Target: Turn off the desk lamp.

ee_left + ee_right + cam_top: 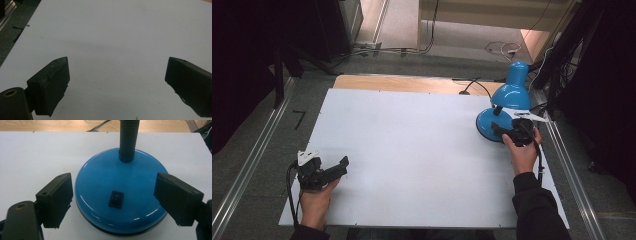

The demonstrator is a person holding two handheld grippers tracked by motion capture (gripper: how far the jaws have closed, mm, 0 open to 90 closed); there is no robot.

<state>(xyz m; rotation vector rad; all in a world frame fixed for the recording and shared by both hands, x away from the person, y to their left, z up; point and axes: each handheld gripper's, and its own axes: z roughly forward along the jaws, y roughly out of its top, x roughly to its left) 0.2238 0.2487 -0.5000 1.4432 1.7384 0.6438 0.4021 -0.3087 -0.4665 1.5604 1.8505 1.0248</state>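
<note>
Presently, a blue desk lamp (507, 107) is seen standing at the far right of the white table board (412, 160), its round base (120, 192) resting flat on the board. The right gripper (512, 134) is held at the near edge of that base, jaws spread wide and released, nothing gripped. In the right gripper view, the base is framed between the two jaws, one at each side of it and neither seen touching it. A black rocker switch (116, 199) is set in the base's near slope, centred between the jaws; small white "O" and "–" marks are made out on it. A ribbed dark neck (128, 137) rises from the base top. No brand lettering is legible. The left gripper (334, 170) is held at the near left of the board, well apart from the lamp, jaws likewise wide apart over bare board.
</note>
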